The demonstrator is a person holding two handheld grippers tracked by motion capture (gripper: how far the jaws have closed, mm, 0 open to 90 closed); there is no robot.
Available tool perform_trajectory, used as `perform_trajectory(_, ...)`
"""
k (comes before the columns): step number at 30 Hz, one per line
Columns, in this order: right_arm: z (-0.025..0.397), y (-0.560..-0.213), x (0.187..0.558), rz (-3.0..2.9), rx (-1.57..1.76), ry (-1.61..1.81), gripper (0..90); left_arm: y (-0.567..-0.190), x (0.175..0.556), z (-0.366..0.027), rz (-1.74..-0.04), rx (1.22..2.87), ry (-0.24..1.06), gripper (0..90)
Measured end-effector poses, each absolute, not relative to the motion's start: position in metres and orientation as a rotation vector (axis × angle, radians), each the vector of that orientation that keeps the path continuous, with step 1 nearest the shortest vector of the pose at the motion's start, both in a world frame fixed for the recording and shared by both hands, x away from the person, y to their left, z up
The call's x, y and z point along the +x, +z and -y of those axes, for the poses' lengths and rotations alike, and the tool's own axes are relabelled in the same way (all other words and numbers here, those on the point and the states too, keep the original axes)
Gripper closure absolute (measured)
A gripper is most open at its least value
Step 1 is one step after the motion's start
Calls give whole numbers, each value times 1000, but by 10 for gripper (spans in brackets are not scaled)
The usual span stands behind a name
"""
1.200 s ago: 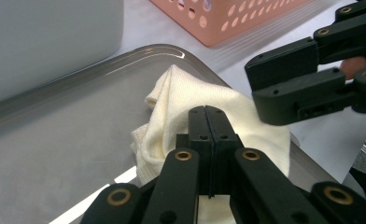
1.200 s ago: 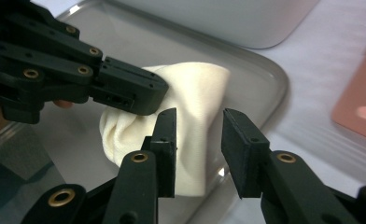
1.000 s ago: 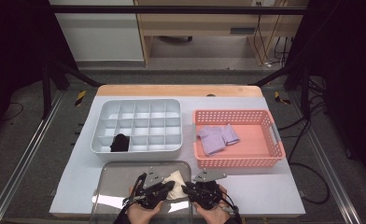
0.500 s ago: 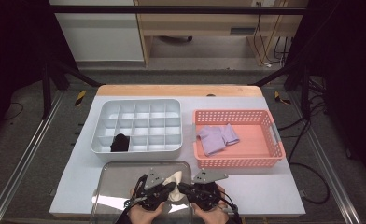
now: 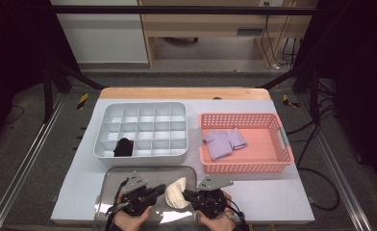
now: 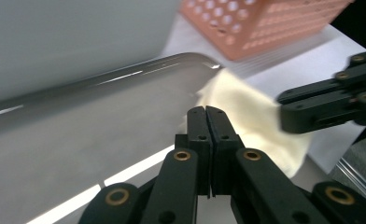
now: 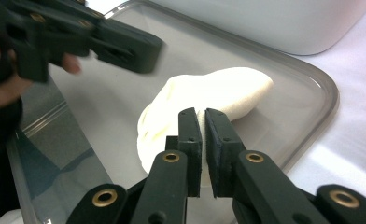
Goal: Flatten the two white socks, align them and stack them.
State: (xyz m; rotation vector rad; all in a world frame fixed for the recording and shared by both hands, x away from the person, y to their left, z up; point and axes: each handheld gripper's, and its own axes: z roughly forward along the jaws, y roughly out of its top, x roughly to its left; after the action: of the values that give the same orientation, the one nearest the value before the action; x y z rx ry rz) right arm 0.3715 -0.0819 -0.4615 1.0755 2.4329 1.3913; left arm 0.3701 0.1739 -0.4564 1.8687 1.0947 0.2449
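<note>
Cream sock (image 5: 177, 193) sits on the steel tray (image 5: 110, 179) at the near edge of the bench (image 5: 273, 195), toward the tray's right side, and both tools are on it. One black sock (image 5: 123, 147) is already tucked into a front cell of the grey divider box (image 5: 138, 126), and two lilac socks (image 5: 223, 141) lie in the pink basket (image 5: 246, 165), so by my reading this sort is in its early part: one filed, the cream one in hand, the lilac pair to come. Left gripper (image 5: 158, 189) comes in from the left, its fingers (image 6: 208, 126) pressed together with their tips at the sock's edge; in the left gripper view I cannot tell whether any cloth is pinched between them. Right gripper (image 5: 188, 195) meets it from the other side, fingers (image 7: 190, 135) drawn to a narrow slit right over the cream cloth, and whether they grip a fold is again unclear. Both hands sit low at the bench's front edge, held close, the tools pointing inward at each other across the sock. It looks like a fold or bunch-up is being worked before the sock goes to a cell.
</note>
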Motion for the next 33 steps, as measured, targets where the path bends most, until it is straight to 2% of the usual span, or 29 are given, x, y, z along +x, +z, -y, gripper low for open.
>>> perform_trajectory(6,77,-461,370,-2441,1061,1373,852,-476,369,-178,-1123,1939,185,888)
perform_trajectory(19,56,-454,369,-2491,971,1376,849,-480,360,-162,-1057,1968,177,894)
perform_trajectory(33,32,-462,368,-2540,917,1355,855,-482,363,-164,-1082,1968,154,895)
